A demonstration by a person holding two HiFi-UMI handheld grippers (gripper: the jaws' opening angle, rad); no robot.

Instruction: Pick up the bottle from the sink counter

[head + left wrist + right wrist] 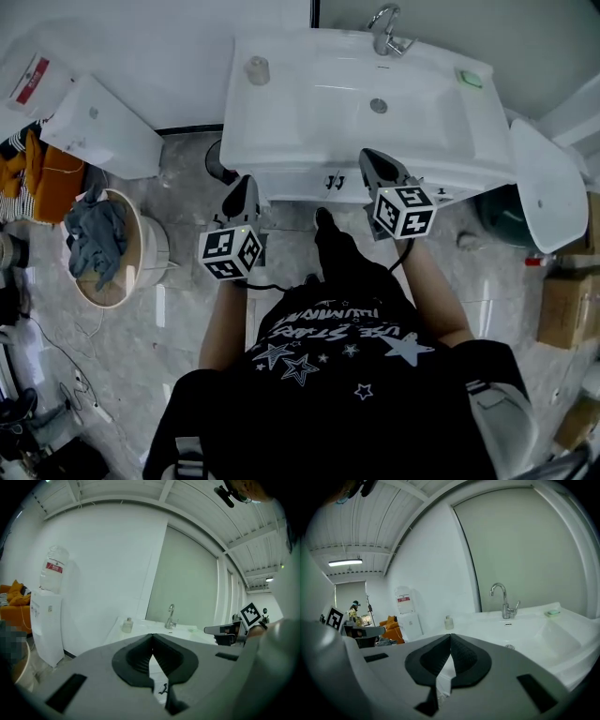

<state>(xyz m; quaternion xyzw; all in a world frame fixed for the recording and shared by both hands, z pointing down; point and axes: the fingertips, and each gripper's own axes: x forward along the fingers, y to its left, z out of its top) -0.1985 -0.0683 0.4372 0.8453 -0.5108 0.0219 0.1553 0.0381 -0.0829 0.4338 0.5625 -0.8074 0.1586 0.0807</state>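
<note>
The bottle (257, 69), small, pale and capped, stands on the back left corner of the white sink counter (281, 141). It shows in the left gripper view (127, 625) and the right gripper view (448, 622) as well. My left gripper (246, 182) hangs below the counter's front edge, in front of the counter's left part, its jaws shut on nothing (152, 637). Over the front rim near the basin my right gripper (371, 156) is held, its jaws also shut and empty (450, 637). Both grippers are well short of the bottle.
A faucet (384, 33) stands at the back of the basin, and a green soap (471, 79) lies at the back right. To the left are a white water dispenser (103, 127) and a basket of clothes (98, 246). Cardboard boxes (567, 309) sit at the right.
</note>
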